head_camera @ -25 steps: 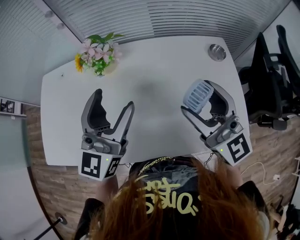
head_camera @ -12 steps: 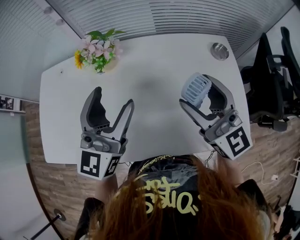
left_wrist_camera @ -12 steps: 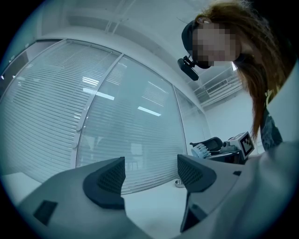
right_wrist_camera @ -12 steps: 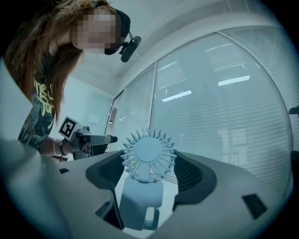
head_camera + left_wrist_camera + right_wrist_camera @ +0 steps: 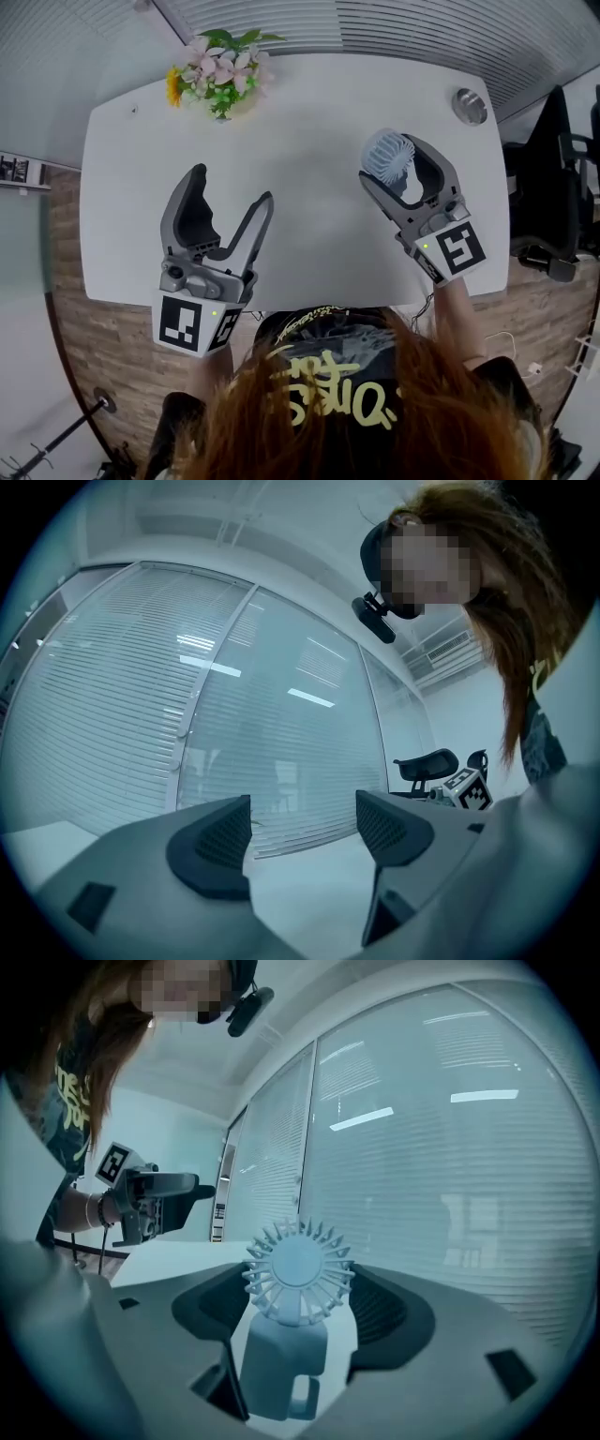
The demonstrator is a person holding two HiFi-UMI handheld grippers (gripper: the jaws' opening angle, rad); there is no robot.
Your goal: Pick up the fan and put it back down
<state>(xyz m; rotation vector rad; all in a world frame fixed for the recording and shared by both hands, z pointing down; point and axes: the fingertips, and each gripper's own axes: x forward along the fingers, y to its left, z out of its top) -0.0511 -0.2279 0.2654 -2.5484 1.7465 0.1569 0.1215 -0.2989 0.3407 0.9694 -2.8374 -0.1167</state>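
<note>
Two grippers over the white worktop (image 5: pixel 309 112). Right gripper (image 5: pixel 392 159): fingers clamped on the small pale fan (image 5: pixel 298 1279), its head upright, at the worktop's right side. Left gripper (image 5: pixel 231 187): fingers spread apart, nothing between them, near the front edge.

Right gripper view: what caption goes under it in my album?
The right gripper holds a pale fan upright between its jaws.

There are one fan (image 5: pixel 298 1274), one bunch of flowers (image 5: pixel 221 67), one round metal dish (image 5: pixel 469 105), one white table (image 5: pixel 300 131), and two grippers: the left gripper (image 5: pixel 232 187) and the right gripper (image 5: pixel 392 161).
</note>
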